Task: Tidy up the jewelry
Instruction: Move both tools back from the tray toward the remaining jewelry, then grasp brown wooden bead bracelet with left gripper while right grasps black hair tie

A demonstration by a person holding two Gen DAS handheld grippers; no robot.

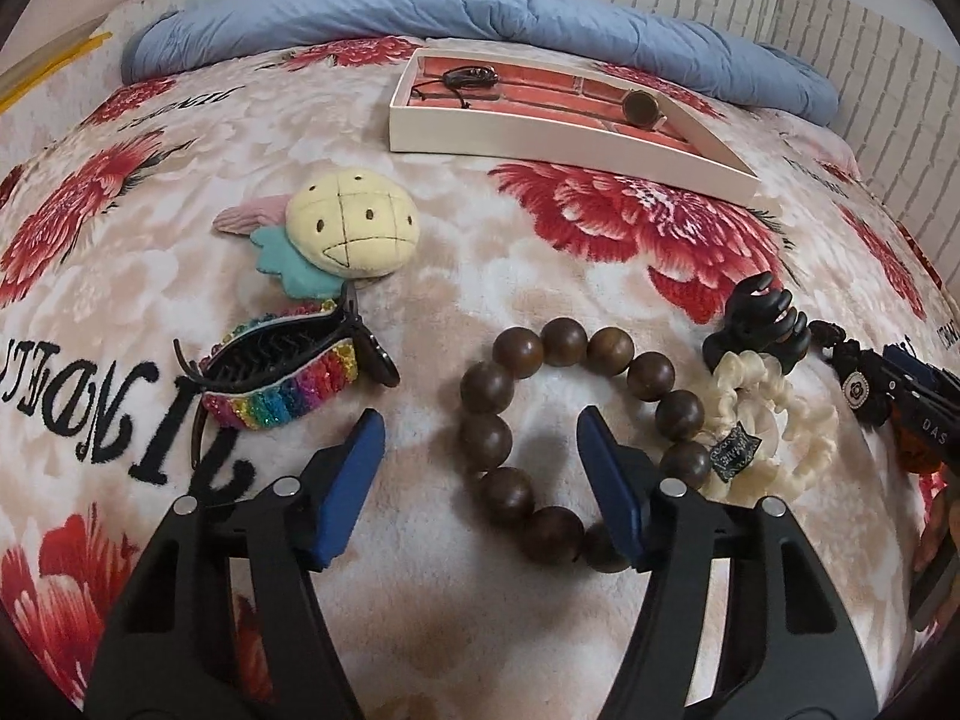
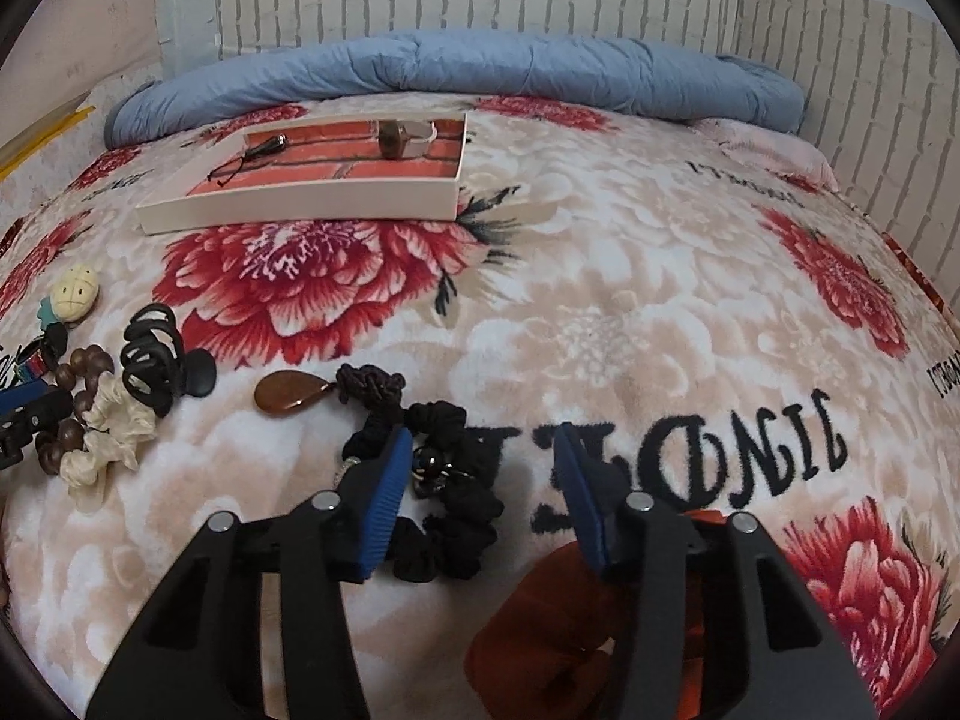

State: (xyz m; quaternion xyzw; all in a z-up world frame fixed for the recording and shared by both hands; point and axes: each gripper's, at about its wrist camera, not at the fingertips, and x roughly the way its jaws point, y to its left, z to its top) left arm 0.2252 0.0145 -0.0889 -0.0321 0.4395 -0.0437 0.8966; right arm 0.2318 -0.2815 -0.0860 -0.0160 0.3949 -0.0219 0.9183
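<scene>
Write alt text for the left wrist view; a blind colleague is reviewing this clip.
The open left gripper hangs over a brown wooden bead bracelet on a floral blanket, its blue pads straddling the bracelet's left side without pressing it. A rainbow hair claw lies left, a cream scrunchie and black claw clip right, a jewelry tray beyond.

brown bead bracelet [image 1: 576,438], rainbow hair claw [image 1: 282,384], red-flowered beige blanket [image 1: 630,228]

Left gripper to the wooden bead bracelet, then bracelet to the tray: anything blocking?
Nothing visible does. The left gripper already straddles the near-left arc of the wooden bead bracelet, pads not touching it. Only bare floral blanket lies between the bracelet and the tray. The cream scrunchie touches the bracelet's right side and might drag along.
</scene>
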